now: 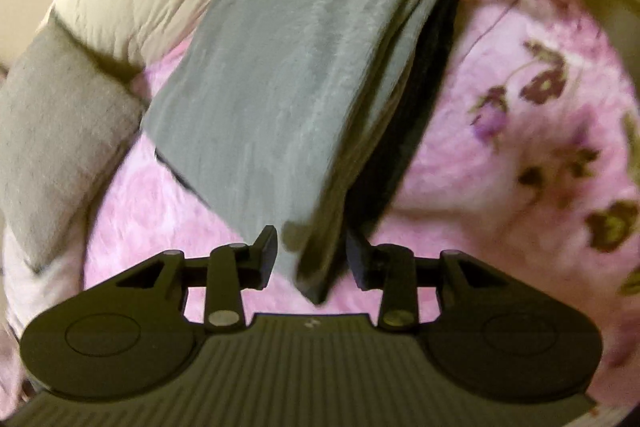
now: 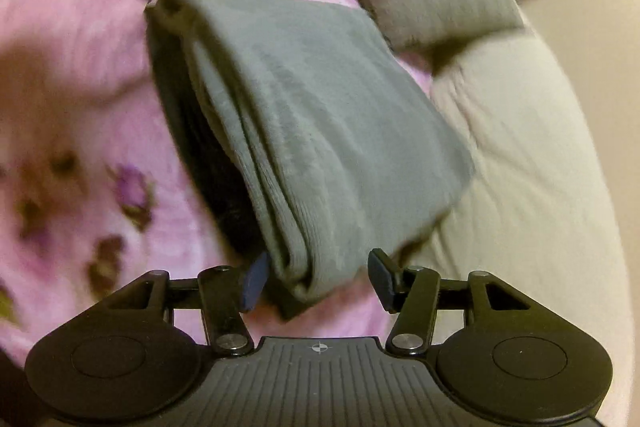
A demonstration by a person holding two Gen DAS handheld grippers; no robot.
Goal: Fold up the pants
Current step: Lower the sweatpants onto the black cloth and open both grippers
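Left wrist view: left gripper [image 1: 312,259] is hovering over the folded grey pants [image 1: 304,67] on the pink floral blanket [image 1: 500,155] — jaws standing apart, a pants corner lying between them, pads not pressing. Right wrist view: right gripper [image 2: 318,279] is straddling the pants' [image 2: 320,115] folded edge — jaws spread, one pad clear of the cloth.

Both grippers angled down: left gripper [image 1: 312,255] fingers parted with gaps each side, right gripper [image 2: 318,277] fingers spread wider, pads not pressing.
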